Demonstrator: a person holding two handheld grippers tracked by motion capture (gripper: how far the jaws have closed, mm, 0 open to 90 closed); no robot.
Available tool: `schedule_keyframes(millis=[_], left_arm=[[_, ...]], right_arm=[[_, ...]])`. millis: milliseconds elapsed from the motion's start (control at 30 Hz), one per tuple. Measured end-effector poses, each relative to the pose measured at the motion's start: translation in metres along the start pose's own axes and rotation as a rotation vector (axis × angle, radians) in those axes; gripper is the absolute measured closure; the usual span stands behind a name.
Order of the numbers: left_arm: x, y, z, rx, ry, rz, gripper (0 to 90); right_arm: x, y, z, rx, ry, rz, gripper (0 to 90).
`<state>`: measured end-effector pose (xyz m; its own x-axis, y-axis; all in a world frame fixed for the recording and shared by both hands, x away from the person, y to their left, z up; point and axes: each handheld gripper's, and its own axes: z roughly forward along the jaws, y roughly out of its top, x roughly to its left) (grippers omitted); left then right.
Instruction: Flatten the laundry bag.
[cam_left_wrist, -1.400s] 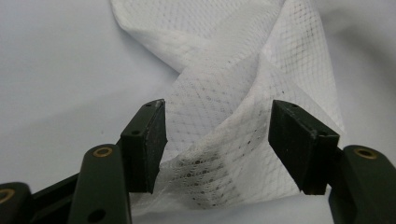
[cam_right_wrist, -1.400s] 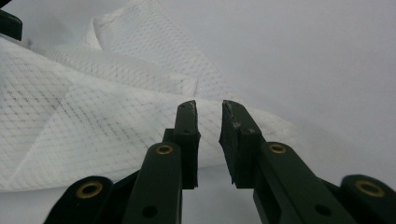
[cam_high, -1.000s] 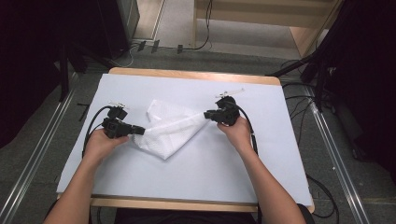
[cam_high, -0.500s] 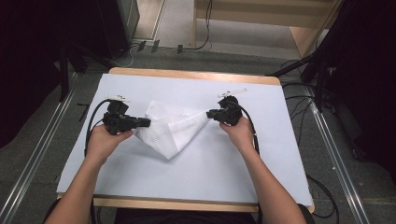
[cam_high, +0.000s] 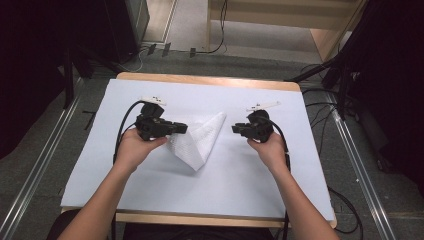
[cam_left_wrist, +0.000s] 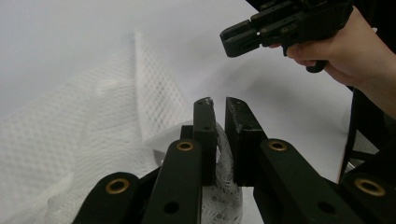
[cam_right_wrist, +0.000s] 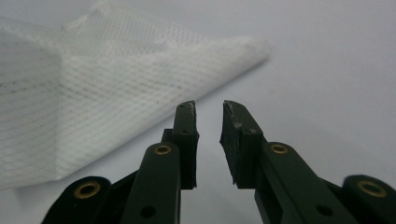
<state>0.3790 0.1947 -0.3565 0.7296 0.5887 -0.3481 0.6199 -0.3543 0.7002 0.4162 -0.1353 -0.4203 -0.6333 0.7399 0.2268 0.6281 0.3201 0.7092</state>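
Observation:
A white mesh cloth (cam_high: 197, 142) lies partly folded on the white sheet, its pointed corner toward the far right. My left gripper (cam_high: 184, 128) sits at the cloth's left edge and is shut on a fold of the mesh, which shows pinched between the jaws in the left gripper view (cam_left_wrist: 219, 100). The cloth (cam_left_wrist: 93, 121) spreads out to the left of those jaws. My right gripper (cam_high: 234, 129) hovers just right of the cloth's corner, apart from it. In the right gripper view its jaws (cam_right_wrist: 208, 105) stand open with nothing between them, and the cloth (cam_right_wrist: 93, 88) lies to their left.
The white sheet (cam_high: 300, 165) covers a wooden table (cam_high: 210, 80). Black cables trail from both grippers across the sheet. Metal rails (cam_high: 360, 165) run along the floor on both sides, and dark equipment stands at the far left and right.
The left gripper has moved right and upward with the cloth's edge, folding the cloth narrower. The right gripper has let go of the cloth's corner and drawn back to the right.

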Motion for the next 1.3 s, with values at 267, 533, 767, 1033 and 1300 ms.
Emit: schedule_keyframes(millis=[267,533,767,1033,1300], left_arm=[[-0.001,-0.012,0.021,0.056,-0.025,-0.020,83.6],[-0.005,-0.001,0.036,0.049,-0.082,-0.032,83.5],[-0.027,0.022,0.065,0.049,-0.149,0.004,83.3],[-0.057,0.035,0.094,0.065,-0.164,0.084,82.9],[-0.078,0.046,0.098,0.068,-0.190,0.148,69.3]], right_arm=[[0.003,-0.023,-0.022,-0.004,-0.006,0.007,76.9],[0.022,-0.027,-0.026,-0.003,0.005,-0.042,76.4],[0.017,-0.033,-0.039,-0.010,-0.022,-0.022,76.4],[-0.010,-0.039,-0.055,-0.025,-0.124,0.014,76.7],[-0.033,-0.048,-0.067,-0.043,-0.150,0.088,77.3]])
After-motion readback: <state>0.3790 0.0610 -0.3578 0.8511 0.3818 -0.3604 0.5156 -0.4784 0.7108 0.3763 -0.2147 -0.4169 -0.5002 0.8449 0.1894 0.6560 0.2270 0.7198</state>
